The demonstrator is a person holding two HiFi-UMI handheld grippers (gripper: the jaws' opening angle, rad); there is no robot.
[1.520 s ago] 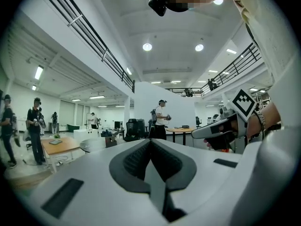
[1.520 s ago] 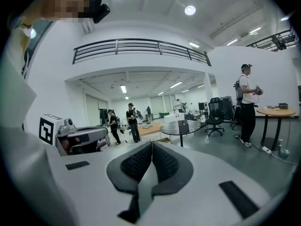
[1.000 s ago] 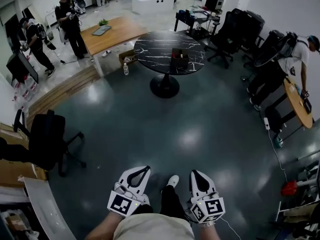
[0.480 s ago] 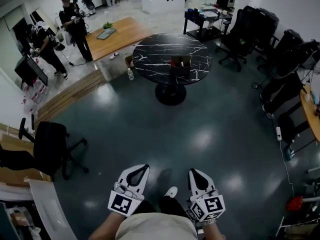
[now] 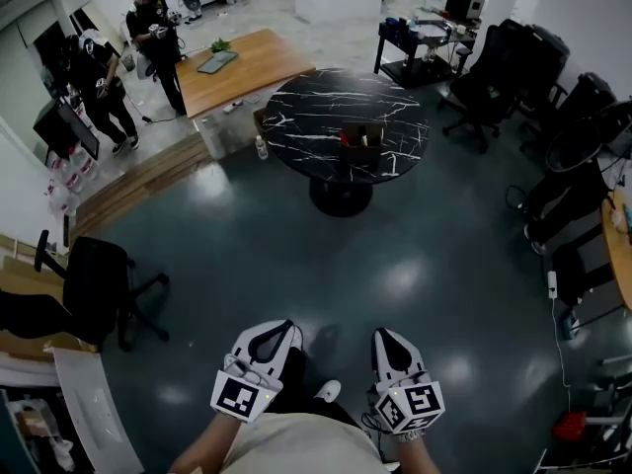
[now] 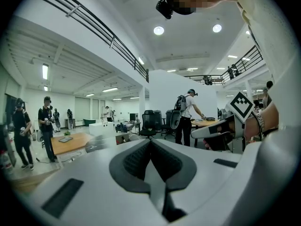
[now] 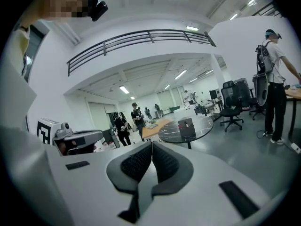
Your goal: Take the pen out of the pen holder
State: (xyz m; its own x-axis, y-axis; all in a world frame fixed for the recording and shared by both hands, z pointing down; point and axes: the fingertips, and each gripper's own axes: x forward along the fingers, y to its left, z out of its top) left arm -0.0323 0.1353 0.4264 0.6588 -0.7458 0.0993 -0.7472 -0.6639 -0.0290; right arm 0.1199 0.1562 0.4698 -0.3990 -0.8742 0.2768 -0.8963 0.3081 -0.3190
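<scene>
Both pairs of jaws are pressed together, with nothing between them. In the head view the left gripper and the right gripper sit side by side at the bottom centre of the frame, above the dark glossy floor. The pen holder, a dark box, stands well apart from them in the upper centre, on a round black marbled desk. Its pens are too small to make out. A wooden desk and two standing people are in the upper left, and a black office chair is at the left.
</scene>
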